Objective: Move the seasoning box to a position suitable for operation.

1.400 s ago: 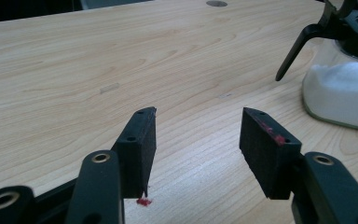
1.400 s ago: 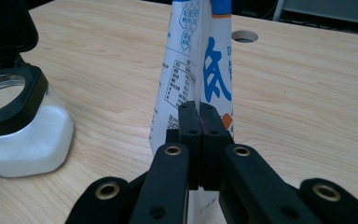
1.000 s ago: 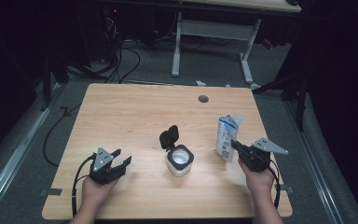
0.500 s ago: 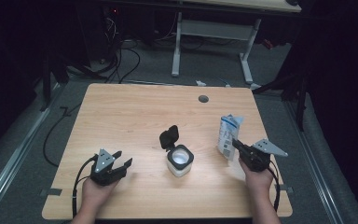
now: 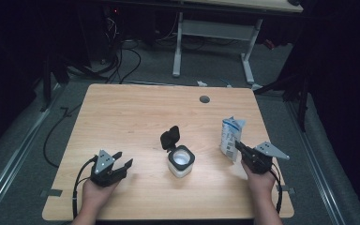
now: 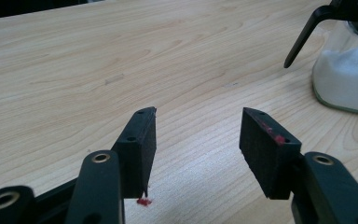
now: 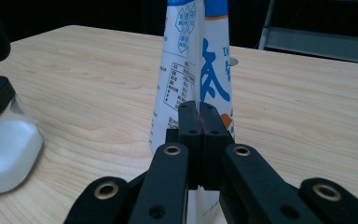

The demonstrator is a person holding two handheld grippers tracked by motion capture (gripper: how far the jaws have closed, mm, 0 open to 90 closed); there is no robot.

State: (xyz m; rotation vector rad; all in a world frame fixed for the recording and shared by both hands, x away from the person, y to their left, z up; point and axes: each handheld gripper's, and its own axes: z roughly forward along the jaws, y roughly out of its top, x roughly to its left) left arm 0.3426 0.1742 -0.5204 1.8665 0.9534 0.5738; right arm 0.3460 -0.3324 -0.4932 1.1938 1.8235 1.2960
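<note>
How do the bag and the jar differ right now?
The bag is a tall, thin white-and-blue printed pouch; the jar is squat and clear, with white powder inside. The jar's black flip lid stands open, while the bag's top is folded. The right gripper is shut on the bag's edge; the jar stands free, apart from the open left gripper. Both stand upright on the table.

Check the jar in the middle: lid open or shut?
Open. The jar's black flip lid stands tilted back, and white powder shows inside.
</note>
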